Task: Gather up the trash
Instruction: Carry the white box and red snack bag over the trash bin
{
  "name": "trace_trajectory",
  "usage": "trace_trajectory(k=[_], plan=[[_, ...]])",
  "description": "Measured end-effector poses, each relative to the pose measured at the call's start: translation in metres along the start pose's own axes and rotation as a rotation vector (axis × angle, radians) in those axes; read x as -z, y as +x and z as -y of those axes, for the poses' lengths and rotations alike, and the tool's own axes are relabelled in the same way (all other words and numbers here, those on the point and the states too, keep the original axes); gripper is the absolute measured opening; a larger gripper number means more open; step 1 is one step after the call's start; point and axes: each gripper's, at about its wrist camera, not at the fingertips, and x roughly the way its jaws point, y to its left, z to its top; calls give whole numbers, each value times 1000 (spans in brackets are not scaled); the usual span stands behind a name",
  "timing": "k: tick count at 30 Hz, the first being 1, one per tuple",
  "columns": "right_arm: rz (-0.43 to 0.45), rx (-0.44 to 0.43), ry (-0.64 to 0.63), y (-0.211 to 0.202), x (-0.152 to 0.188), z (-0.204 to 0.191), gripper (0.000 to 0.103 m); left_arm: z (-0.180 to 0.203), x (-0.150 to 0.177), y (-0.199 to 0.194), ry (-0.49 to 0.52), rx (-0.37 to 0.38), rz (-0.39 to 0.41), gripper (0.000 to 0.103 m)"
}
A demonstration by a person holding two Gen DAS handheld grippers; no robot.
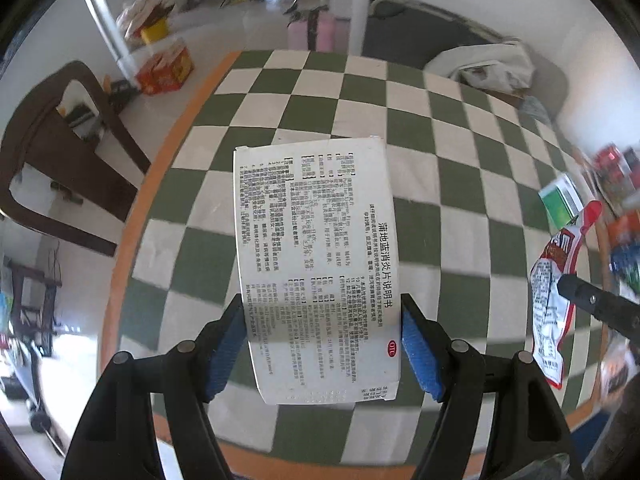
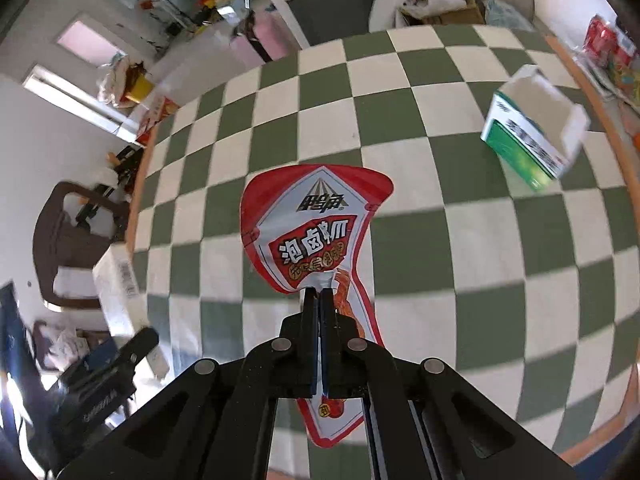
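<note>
My left gripper [image 1: 322, 316] is shut on a white folded medicine leaflet [image 1: 316, 248] printed with black text, and holds it above the green-and-white checked table [image 1: 360, 116]. My right gripper [image 2: 319, 294] is shut on a red-and-white snack wrapper [image 2: 308, 232] and holds it above the table. The wrapper also shows at the right of the left wrist view [image 1: 556, 280]. The leaflet shows at the left of the right wrist view [image 2: 120, 296]. A green-and-white medicine box [image 2: 528, 128] lies open on the table at the far right.
The table has an orange rim [image 1: 132, 216]. A dark wooden chair [image 1: 60, 160] stands left of it. Colourful packets [image 2: 608, 48] lie at the table's far right edge. A dark sofa with white cloth [image 1: 480, 60] is behind the table. Boxes [image 1: 164, 68] sit on the floor.
</note>
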Motion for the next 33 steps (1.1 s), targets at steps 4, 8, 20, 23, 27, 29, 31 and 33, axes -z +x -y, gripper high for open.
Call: trace_trajectory(k=[4, 8, 20, 23, 27, 29, 31, 33], plan=[[31, -16, 9, -32, 64, -16, 0, -25, 53, -31, 61, 35, 33, 71], [65, -18, 42, -61, 151, -39, 0, -51, 109, -55, 107, 66, 23, 71], [-69, -74, 136, -51, 361, -72, 0, -105, 241, -46, 129, 65, -142, 71], [-130, -81, 139, -24, 388, -65, 0, -112, 266, -11, 97, 74, -214, 71], [-238, -108, 172, 46, 424, -45, 0, -119, 296, 60, 60, 66, -315, 71], [-296, -128, 215, 97, 445, -29, 0, -123, 311, 105, 35, 75, -363, 71], [-329, -133, 238, 140, 458, -16, 0, -127, 324, 146, 15, 79, -399, 71], [-356, -143, 263, 182, 471, -2, 0, -131, 335, 186, -9, 95, -440, 71]])
